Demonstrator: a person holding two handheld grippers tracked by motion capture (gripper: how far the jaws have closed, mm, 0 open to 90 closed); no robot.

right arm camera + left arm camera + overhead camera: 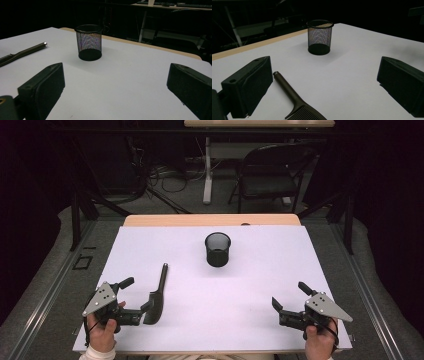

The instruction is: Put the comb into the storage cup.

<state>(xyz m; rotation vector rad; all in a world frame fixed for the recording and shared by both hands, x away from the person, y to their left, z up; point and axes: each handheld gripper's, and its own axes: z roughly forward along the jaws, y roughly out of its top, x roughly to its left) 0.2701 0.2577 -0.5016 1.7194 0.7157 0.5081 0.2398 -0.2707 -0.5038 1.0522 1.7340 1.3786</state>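
Observation:
A dark comb (159, 292) with a long handle lies on the white board (250, 290), its handle pointing away from me. My left gripper (138, 295) stands open at the comb's toothed end. In the left gripper view the comb (289, 92) lies between the jaws, nearer the left one and untouched by either pad. A black mesh cup (218, 249) stands upright at the board's far middle. Near the right front, my right gripper (289, 295) is open with nothing in it. The right gripper view has the cup (89, 42) ahead and the comb's handle (25, 52) at the left.
The wooden table edge (210, 220) runs behind the board. Beyond it stand a black folding chair (270, 172), a white table leg (207, 170) and floor cables (165, 177). A person's hands hold both grippers at the front edge.

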